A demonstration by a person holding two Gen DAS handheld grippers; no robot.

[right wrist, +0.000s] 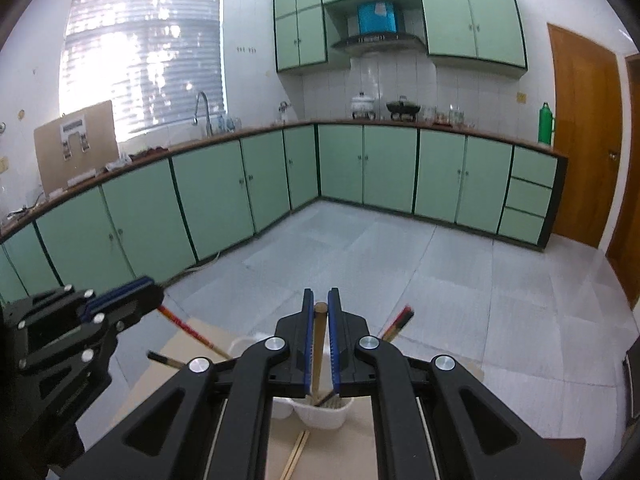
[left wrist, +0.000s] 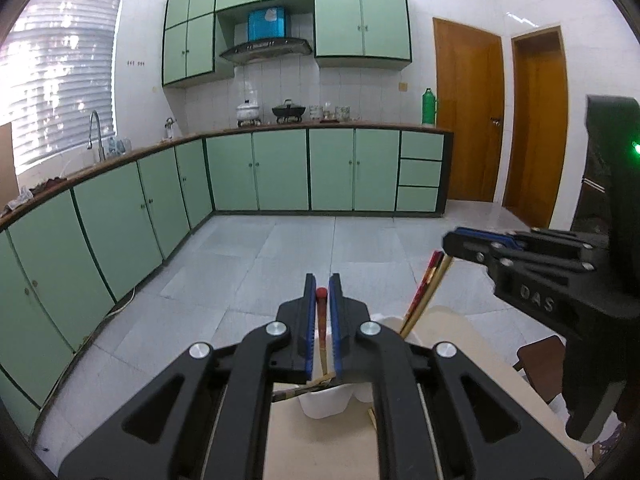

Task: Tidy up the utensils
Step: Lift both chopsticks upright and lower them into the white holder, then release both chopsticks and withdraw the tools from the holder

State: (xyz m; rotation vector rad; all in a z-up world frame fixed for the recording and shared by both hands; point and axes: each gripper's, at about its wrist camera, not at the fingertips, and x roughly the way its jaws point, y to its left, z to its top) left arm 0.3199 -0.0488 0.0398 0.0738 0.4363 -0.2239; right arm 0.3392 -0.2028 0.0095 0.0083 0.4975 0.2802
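Note:
My left gripper [left wrist: 321,292] is shut on a red-tipped chopstick [left wrist: 321,312] whose lower end reaches down into a white utensil holder [left wrist: 324,402] on a beige table [left wrist: 320,448]. My right gripper [right wrist: 320,306] is shut on a plain wooden chopstick [right wrist: 319,344] that stands in the same white holder [right wrist: 326,414]. The right gripper also shows in the left wrist view [left wrist: 452,240], above red and tan chopsticks [left wrist: 426,296] leaning in the holder. The left gripper shows in the right wrist view [right wrist: 154,286] holding the red chopstick [right wrist: 188,330].
More chopsticks [right wrist: 296,454] lie flat on the table [right wrist: 320,452] in front of the holder. A dark-tipped stick [right wrist: 164,359] and red ones [right wrist: 398,322] lean out of the holder. A brown chair [left wrist: 540,364] stands to the right. Green cabinets [left wrist: 280,172] line the far walls.

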